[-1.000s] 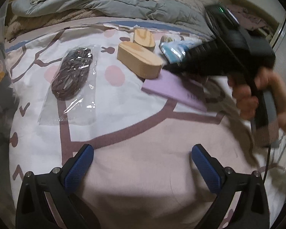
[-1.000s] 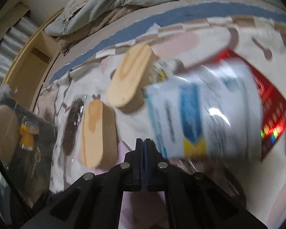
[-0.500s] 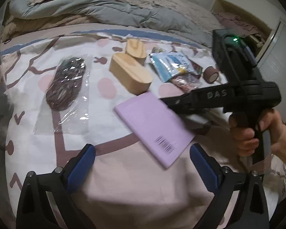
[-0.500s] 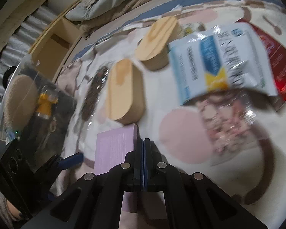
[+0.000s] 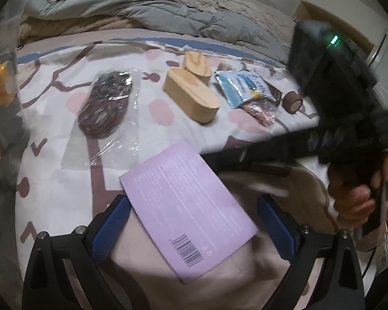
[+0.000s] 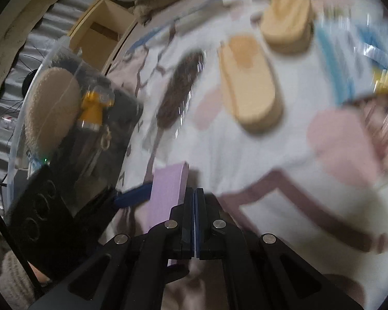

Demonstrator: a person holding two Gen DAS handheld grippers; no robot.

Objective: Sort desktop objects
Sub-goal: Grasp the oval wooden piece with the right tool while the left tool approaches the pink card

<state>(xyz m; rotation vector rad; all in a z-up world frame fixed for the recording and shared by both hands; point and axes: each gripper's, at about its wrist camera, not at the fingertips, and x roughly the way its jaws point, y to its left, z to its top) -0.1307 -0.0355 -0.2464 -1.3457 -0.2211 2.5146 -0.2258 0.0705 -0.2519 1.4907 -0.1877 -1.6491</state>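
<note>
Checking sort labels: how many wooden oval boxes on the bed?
2. One wooden box lies mid-bed, right of the bagged dark item. The second wooden box sits just behind it, touching or nearly so. None seem hidden, though the right gripper blocks some bedding.

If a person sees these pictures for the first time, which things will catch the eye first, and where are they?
First comes the flat purple packet with a barcode, held at its edge by the shut right gripper between the open blue fingers of the left gripper. Behind it, two oval wooden boxes stand in the middle of the patterned sheet, with a dark item in a clear bag to their left.
</note>
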